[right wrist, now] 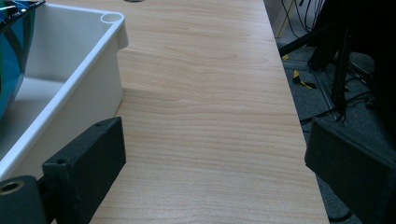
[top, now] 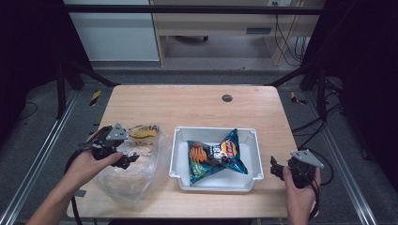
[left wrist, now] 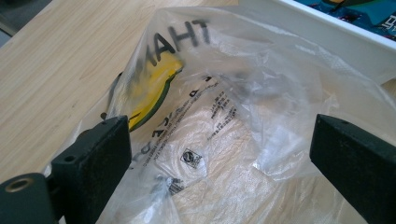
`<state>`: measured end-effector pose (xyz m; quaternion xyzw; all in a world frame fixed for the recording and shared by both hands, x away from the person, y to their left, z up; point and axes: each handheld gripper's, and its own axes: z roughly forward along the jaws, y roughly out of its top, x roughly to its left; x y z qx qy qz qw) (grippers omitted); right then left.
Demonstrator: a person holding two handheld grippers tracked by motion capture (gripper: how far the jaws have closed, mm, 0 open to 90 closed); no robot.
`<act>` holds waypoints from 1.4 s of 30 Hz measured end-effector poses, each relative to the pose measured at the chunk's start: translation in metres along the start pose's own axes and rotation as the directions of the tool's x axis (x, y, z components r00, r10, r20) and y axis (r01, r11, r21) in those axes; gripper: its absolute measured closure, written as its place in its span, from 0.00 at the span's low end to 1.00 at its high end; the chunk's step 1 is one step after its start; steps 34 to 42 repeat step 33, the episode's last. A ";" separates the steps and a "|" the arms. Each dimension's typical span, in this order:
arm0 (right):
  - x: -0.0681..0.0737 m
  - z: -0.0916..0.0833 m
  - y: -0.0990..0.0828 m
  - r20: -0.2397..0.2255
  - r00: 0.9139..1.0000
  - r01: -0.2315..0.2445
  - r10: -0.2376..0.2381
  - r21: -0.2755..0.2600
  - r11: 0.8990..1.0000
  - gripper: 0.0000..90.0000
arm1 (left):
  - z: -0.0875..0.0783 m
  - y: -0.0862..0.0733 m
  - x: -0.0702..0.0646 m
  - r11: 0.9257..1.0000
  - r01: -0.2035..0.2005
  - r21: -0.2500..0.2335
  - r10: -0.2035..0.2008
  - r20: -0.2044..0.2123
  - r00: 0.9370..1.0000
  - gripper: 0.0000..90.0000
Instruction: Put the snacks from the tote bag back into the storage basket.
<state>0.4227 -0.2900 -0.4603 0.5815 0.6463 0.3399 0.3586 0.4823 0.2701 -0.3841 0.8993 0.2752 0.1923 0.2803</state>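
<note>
Over the clear bag: the left tool point(top: 126, 161) hovers at the near-left of the surface, jaws spread wide.
Left tool's contact: in the left gripper view the clear plastic bag point(left wrist: 243, 121) lies between and beyond the two black jaws; whether either jaw touches the film cannot be told.
Bag: crumpled and see-through, printed with black lettering and a yellow-green patch, lying on the wood just beside the white bin point(top: 180, 140).
Right tool: the right tool point(top: 277, 168) is held at the near-right edge, jaws wide apart, gripping nothing, with bare wood between them.
Bin: a white plastic tub in the middle of the surface, holding a blue snack packet point(top: 216, 157) that lies flat inside.
Surface: the light wooden surface point(top: 197, 105) has a small dark round grommet point(top: 227, 98) near its far edge.
Room: grey floor, black frame legs, loose cables at the right, pale furniture beyond.
</note>
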 end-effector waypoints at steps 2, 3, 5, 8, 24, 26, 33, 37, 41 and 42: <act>0.000 0.000 0.000 -0.001 1.000 0.000 0.000 0.000 1.000 0.06 | 0.001 -0.003 0.000 1.000 0.007 -0.004 -0.007 0.002 1.000 0.06; 0.000 0.000 0.000 -0.001 1.000 0.000 0.000 0.000 1.000 0.06 | 0.002 -0.005 0.000 1.000 0.009 -0.003 -0.009 0.002 1.000 0.06; 0.000 0.000 0.000 0.000 1.000 0.001 -0.001 0.001 1.000 0.06 | 0.004 -0.008 0.000 1.000 0.011 -0.001 -0.011 0.002 1.000 0.06; 0.000 0.000 0.000 0.001 1.000 0.001 -0.001 0.002 1.000 0.06 | 0.005 -0.012 0.000 1.000 0.016 -0.004 -0.016 0.000 1.000 0.06; 0.002 0.000 0.000 -0.002 1.000 0.004 -0.004 0.007 1.000 0.06 | 0.018 -0.035 -0.001 0.998 0.061 0.009 -0.061 -0.002 0.998 0.06; 0.003 0.000 0.000 -0.003 1.000 0.004 -0.004 0.007 1.000 0.06 | 0.019 -0.036 -0.001 0.998 0.063 0.013 -0.063 -0.002 0.998 0.06; 0.003 0.000 0.001 -0.005 1.000 0.004 -0.004 0.004 1.000 0.06 | 0.021 -0.039 -0.003 0.998 0.067 0.020 -0.067 0.003 0.998 0.06; 0.003 0.000 0.001 -0.005 1.000 0.004 -0.004 0.004 1.000 0.06 | 0.021 -0.039 -0.003 0.998 0.067 0.020 -0.067 0.003 0.998 0.06; 0.003 0.000 0.001 -0.005 1.000 0.004 -0.004 0.004 1.000 0.06 | 0.021 -0.039 -0.003 0.998 0.067 0.020 -0.067 0.003 0.998 0.06; 0.003 0.000 0.001 -0.005 1.000 0.004 -0.004 0.004 1.000 0.06 | 0.021 -0.039 -0.003 0.998 0.067 0.020 -0.067 0.003 0.998 0.06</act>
